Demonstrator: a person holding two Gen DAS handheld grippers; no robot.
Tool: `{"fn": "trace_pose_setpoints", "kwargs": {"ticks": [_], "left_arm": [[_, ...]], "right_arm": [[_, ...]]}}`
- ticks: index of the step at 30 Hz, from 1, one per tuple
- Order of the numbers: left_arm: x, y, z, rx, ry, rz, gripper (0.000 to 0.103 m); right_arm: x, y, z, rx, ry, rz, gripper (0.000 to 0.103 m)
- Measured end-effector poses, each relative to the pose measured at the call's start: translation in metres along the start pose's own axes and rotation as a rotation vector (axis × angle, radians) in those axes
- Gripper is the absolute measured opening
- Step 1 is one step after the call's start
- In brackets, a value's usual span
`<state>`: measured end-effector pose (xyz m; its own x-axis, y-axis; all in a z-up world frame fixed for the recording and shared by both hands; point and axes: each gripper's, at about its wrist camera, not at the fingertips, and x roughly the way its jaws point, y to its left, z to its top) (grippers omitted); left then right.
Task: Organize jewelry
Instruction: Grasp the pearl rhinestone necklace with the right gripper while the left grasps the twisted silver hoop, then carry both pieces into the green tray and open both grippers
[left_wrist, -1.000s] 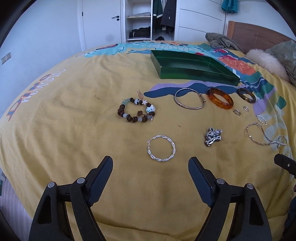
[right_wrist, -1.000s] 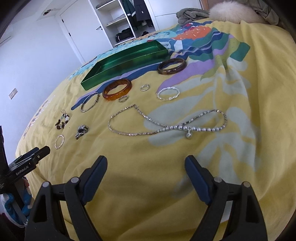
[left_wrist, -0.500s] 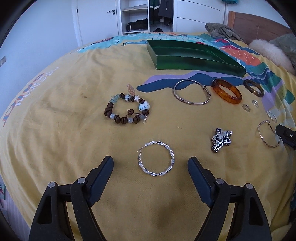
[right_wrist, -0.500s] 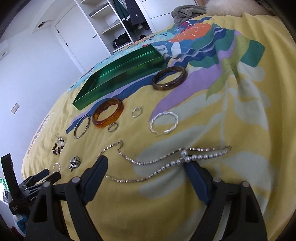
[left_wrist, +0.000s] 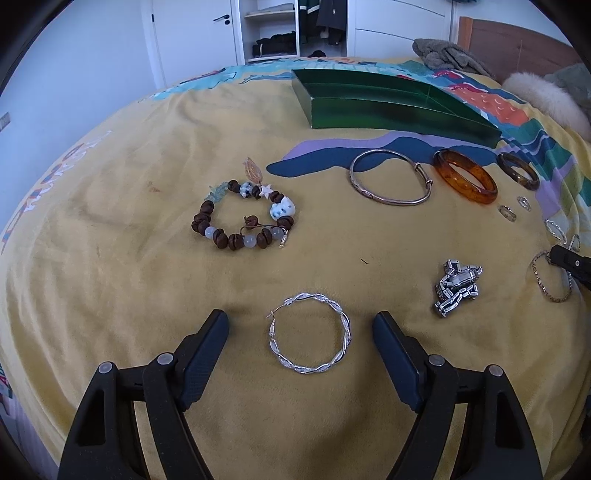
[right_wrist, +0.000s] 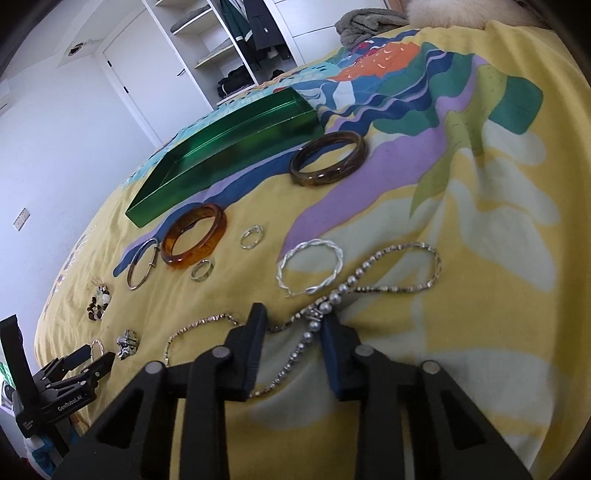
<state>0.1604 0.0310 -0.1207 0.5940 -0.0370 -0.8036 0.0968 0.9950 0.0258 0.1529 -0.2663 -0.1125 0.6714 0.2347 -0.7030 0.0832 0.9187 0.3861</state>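
Both claws advanced | right claw closing around necklace, unclamped; pinch crossing strands | left claw closing, straddles twisted hoop

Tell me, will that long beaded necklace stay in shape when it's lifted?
Probably not. The necklace lies in loose crossing loops on the bedspread, so it looks floppy and would likely dangle. Its small round beads may slip in the closing right tool, and the loops could tangle.

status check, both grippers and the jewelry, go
Left gripper closing around twisted silver hoop, not touching. Right gripper closing, silver pearl necklace between fingers. Green tray unobstructed.
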Motion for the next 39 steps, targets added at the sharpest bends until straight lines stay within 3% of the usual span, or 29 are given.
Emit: {"fn": "trace_pose_setpoints", "kwargs": {"ticks": [4, 7, 17, 27, 32, 39], "left_arm": [[-0.003, -0.002, -0.002, 0.01, -0.01, -0.02, 0.062], [-0.005, -0.003, -0.002, 0.018, -0.012, -0.05, 0.042], [-0.016, -0.005, -0.001, 0.03, -0.032, -0.061, 0.04], [-0.058, -0.009, 0.019, 0.014, -0.112, -0.113, 0.04], [-0.076, -0.01, 0.046, -0.009, -0.152, -0.159, 0.04], [-0.077, -0.024, 0.116, -0.001, -0.217, -0.186, 0.04]], "right_arm": [[-0.003, 0.004, -0.002, -0.033, -0.002, -0.001, 0.011], [-0.008, 0.008, -0.003, -0.058, -0.009, 0.0, 0.009], [-0.035, 0.012, -0.011, -0.124, -0.04, 0.049, 0.007], [-0.08, 0.033, -0.002, -0.189, -0.093, 0.085, 0.007], [-0.099, 0.053, 0.021, -0.239, -0.125, 0.108, 0.007], [-0.097, 0.09, 0.096, -0.299, -0.198, 0.14, 0.007]]}}
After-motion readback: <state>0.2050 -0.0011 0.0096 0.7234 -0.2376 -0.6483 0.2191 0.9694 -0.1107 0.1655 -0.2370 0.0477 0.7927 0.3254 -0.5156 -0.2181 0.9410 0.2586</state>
